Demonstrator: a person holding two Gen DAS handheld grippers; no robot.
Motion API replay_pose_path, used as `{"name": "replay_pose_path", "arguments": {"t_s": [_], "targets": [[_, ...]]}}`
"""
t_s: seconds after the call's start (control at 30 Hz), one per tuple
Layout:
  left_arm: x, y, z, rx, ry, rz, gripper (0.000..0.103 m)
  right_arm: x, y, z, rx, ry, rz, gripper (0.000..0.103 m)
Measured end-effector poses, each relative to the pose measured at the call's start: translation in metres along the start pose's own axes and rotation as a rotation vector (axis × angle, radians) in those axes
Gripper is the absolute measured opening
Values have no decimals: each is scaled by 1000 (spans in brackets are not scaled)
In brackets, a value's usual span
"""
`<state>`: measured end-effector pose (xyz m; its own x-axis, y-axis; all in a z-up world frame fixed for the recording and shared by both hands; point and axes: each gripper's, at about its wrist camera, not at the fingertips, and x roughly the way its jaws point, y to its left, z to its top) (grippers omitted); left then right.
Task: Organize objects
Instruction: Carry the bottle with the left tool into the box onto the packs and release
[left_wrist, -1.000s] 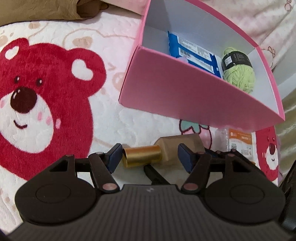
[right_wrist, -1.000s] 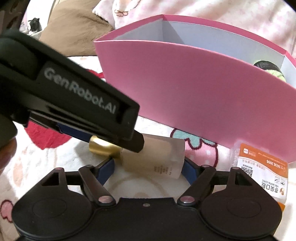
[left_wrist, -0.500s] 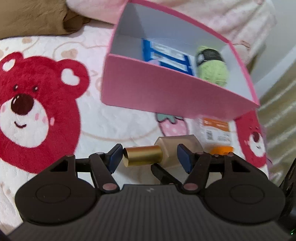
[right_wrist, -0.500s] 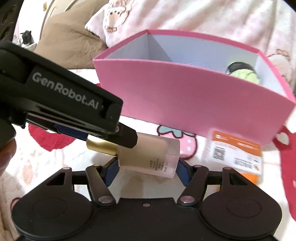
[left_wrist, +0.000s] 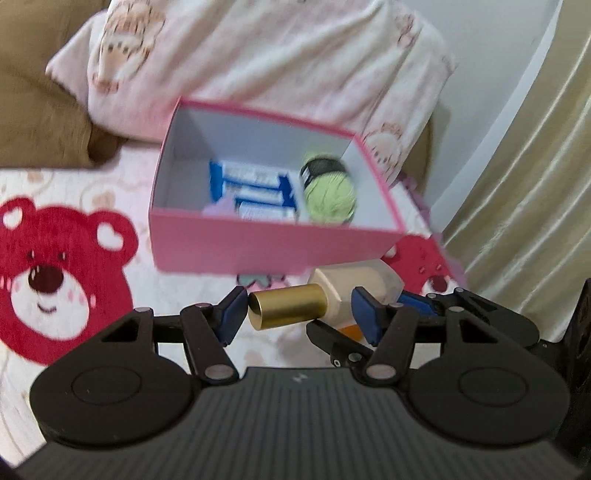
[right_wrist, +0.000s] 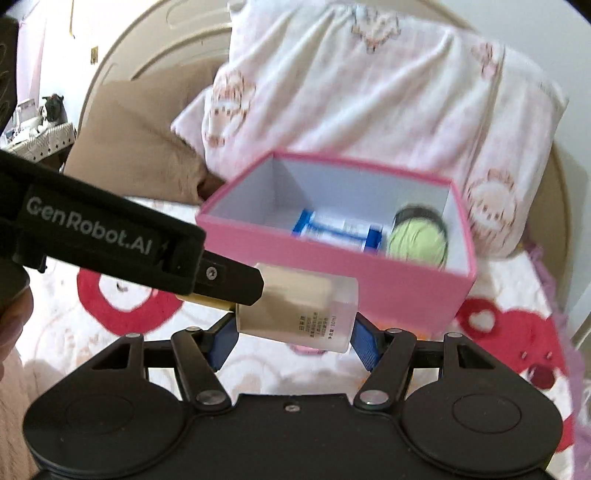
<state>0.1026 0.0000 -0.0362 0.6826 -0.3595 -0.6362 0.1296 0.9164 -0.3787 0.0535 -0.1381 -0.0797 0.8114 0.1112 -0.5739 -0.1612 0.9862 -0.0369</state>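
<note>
A frosted beige bottle (right_wrist: 299, 310) with a gold cap (left_wrist: 288, 305) is held in the air by both grippers. My right gripper (right_wrist: 291, 334) is shut on the bottle's body. My left gripper (left_wrist: 299, 314) is shut on the bottle along its length, one pad on the cap end, the other on the body. The left gripper's finger (right_wrist: 229, 280) reaches in from the left in the right wrist view. Beyond stands an open pink box (left_wrist: 229, 247) holding blue packets (left_wrist: 255, 184) and a green yarn ball (left_wrist: 328, 192). The box also shows in the right wrist view (right_wrist: 332, 269).
The box stands on a white bedspread with red bears (left_wrist: 55, 273). A pink patterned pillow (left_wrist: 258, 66) and a brown pillow (left_wrist: 33, 110) lie behind the box. A cream curtain (left_wrist: 528, 184) hangs at the right. An orange packet (left_wrist: 351, 330) lies under the bottle.
Both grippers have risen with the bottle between them. The box now lies lower and farther off, its inside in view. The grip is unchanged.
</note>
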Motion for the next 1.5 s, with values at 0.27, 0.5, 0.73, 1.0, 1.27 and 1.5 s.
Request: {"name": "replay_pose_path", "arguments": {"t_s": [0.27, 0.5, 0.73, 1.0, 1.27, 1.5], "targets": [[-8, -11, 51, 33, -8, 2, 60, -9, -14, 62, -27, -60, 16, 69], [11, -2, 102, -7, -12, -6, 60, 19, -30, 110, -52, -30, 14, 69], [65, 4, 143, -67, 59, 42, 61, 77, -60, 138, -16, 58, 32, 69], [133, 18, 147, -62, 76, 91, 60, 149, -96, 124, 144, 153, 87, 69], [183, 45, 148, -92, 94, 167, 60, 217, -109, 125, 209, 282, 137, 69], [205, 57, 144, -141, 110, 162, 59, 242, -117, 124, 239, 362, 142, 69]]}}
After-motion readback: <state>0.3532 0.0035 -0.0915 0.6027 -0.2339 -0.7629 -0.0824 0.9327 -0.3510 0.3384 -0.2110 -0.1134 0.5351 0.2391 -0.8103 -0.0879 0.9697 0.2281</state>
